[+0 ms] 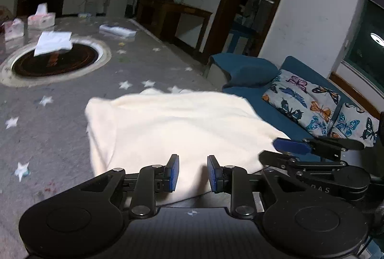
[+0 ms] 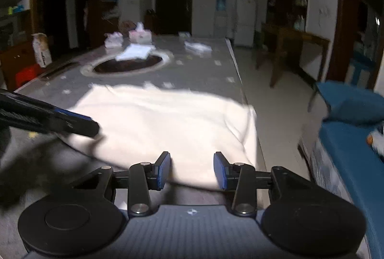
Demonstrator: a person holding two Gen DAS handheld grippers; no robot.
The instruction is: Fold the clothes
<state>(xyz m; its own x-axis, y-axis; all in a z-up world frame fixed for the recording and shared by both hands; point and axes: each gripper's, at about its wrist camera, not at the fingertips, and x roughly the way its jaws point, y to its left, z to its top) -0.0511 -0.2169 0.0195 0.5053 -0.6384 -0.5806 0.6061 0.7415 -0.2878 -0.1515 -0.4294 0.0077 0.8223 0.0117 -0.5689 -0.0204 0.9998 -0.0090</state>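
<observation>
We see the cream garment [image 1: 172, 124] overhanging the desk [image 1: 60, 100] edge nearest the sofa [image 1: 288, 114]. Left hand-held gripper [image 1: 193, 172] and right hand-held gripper [image 2: 192, 170] hover spread at the garment's near hem.

One cream garment [image 1: 172, 124] on the worktop [image 1: 60, 138]; two grippers, left [image 1: 192, 173] and right [image 2: 192, 170]. Two tissue packs [image 1: 41, 18] [image 1: 13, 28], two folded white cloths [image 1: 53, 41] [image 1: 117, 30]. Two butterfly cushions [image 1: 302, 100] [image 1: 355, 124] on one blue sofa [image 1: 276, 114].

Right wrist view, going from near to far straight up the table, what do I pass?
Right tongs → cream garment → dark round inset in the table → folded white cloth on its far rim → tissue box → dark door.
</observation>
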